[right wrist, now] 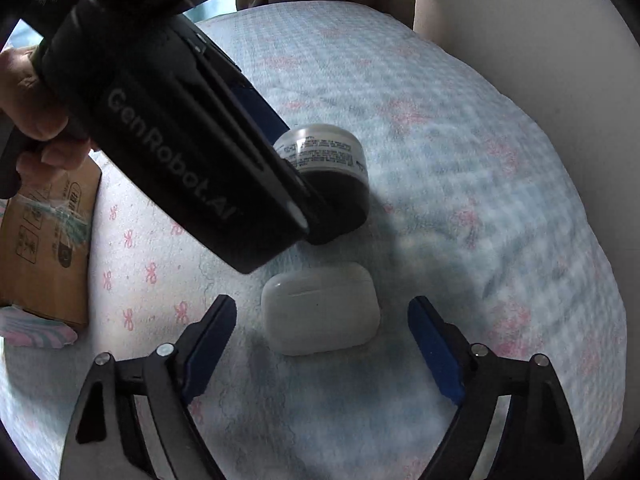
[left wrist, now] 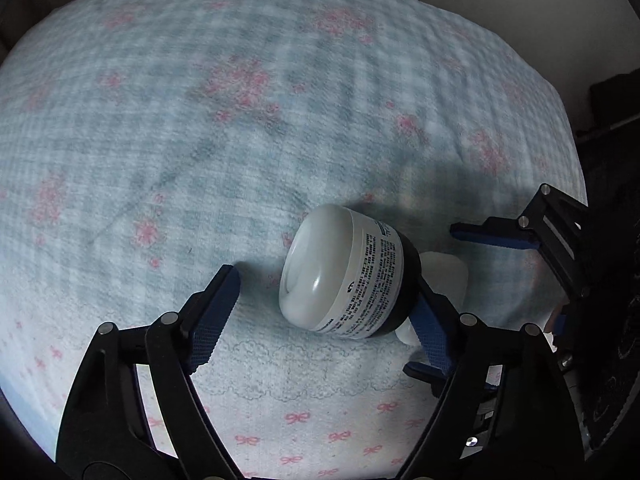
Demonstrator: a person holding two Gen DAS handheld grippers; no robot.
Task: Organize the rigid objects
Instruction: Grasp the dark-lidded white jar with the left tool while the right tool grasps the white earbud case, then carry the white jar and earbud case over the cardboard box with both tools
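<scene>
White lettering "GenRobot.AI" runs along the black housing of the left tongs (right wrist: 316, 216). The jar (left wrist: 344, 276) carries a white label of fine print, too small to read. The cardboard box (right wrist: 44, 240) bears printed handling symbols and characters, illegible.

The left gripper (left wrist: 324, 300) points steeply down with its jaws apart; one blue pad (left wrist: 212, 316) stands clear on the left, and the other lies close against the black end of a jar (left wrist: 344, 276), though contact cannot be confirmed. The right gripper (right wrist: 322, 336) also points down, its jaws spread wide on either side of a white case (right wrist: 320, 312), neither pad touching it. In the right wrist view, a bare hand (right wrist: 32, 100) wraps the handle of the left gripper's black body, fingers curled around it.
</scene>
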